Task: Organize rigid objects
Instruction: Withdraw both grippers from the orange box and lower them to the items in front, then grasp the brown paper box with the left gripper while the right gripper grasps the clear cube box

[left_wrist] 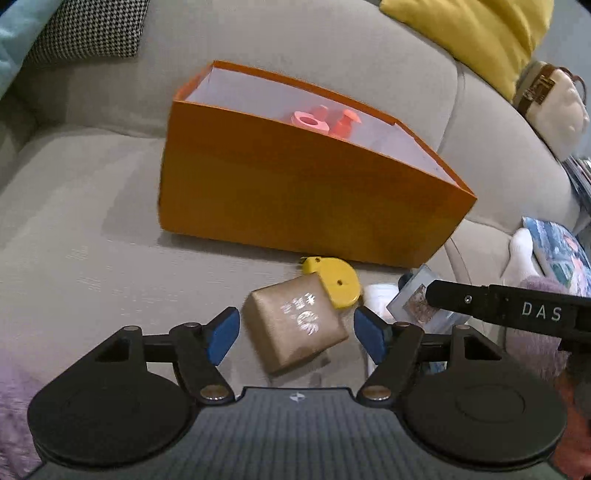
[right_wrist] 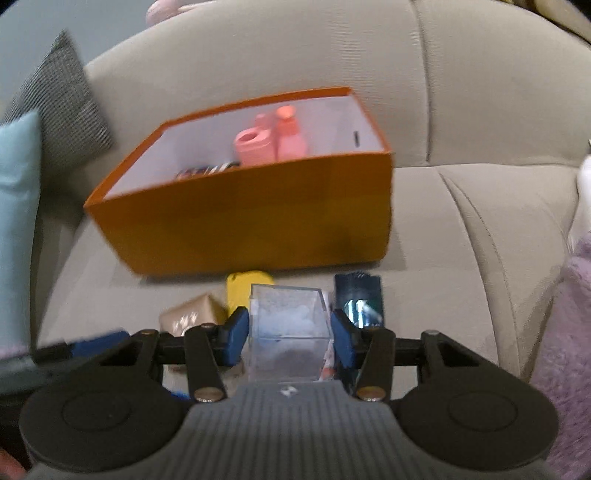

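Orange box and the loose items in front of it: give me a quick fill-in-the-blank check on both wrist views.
1. The right gripper is shut on a clear ____ case.
2. The brown block lies between the open left gripper pads, on the ____.
3. The pink bottles stand ____ the orange box.
4. The yellow tape measure lies ____ the box.

Missing words: plastic; sofa; inside; outside

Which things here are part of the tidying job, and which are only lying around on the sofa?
Part of the job:
- orange box, pink bottles inside
- clear plastic box between the right gripper pads
- brown box in front of the open left gripper
- yellow tape measure
- dark blue packet

Lying around:
- houndstooth cushion
- yellow cushion
- white bag
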The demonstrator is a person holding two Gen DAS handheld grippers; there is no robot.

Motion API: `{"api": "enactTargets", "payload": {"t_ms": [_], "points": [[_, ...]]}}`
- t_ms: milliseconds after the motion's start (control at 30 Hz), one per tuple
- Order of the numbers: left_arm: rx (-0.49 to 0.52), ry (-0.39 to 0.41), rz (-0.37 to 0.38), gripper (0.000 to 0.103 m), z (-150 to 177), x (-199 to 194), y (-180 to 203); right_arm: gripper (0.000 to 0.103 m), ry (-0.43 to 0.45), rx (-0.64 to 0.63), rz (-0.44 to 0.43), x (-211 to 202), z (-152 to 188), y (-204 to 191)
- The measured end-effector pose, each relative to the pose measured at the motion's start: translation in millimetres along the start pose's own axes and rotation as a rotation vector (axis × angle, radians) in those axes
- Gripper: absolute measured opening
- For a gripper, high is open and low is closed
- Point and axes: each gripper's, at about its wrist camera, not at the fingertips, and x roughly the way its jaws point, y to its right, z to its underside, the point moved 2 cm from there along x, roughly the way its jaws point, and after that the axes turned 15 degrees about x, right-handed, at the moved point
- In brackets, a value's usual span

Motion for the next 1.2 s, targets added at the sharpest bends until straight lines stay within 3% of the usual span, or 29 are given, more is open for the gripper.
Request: {"api": "enactTargets", "payload": {"t_ms": [133,400,500,600,833,967,1100,1200], "points": [[-0.056,-0.043,-0.024,0.085,-5,15,5,0.05,-0.013,-0.025,0.009,10,-1,-3],[-0.026,-0.106,-0.107,0.087,-10,39,19,0.05,-0.042,0.025,-0.016,16,-6,4],[-0.024,-0.134,-0.132,0.082,-9,47,18,0.05,-0.057,0.027,-0.015,20,-6,3],[-0.028,-0.116,-0.116,0.078,-5,45,14,0.05,-0.061,0.018,-0.028,22,-5,-1],[0.118,-0.166,-0.113,0.081,2,33,4,0.05,-0.083,-0.013,-0.048,29,0,-8],[0.082,-0.174,-0.111,0.081,4,28,-4,0.05,-0.107,-0.037,-0.033,36,3,-12],[0.07,-0.171,-0.08,0.072,5,25,-7,0.05,-0.11,-0.047,-0.016,37,5,-11],[0.069,-0.159,-0.07,0.072,6,24,-8,0.05,-0.113,-0.045,-0.018,38,7,-10]]}}
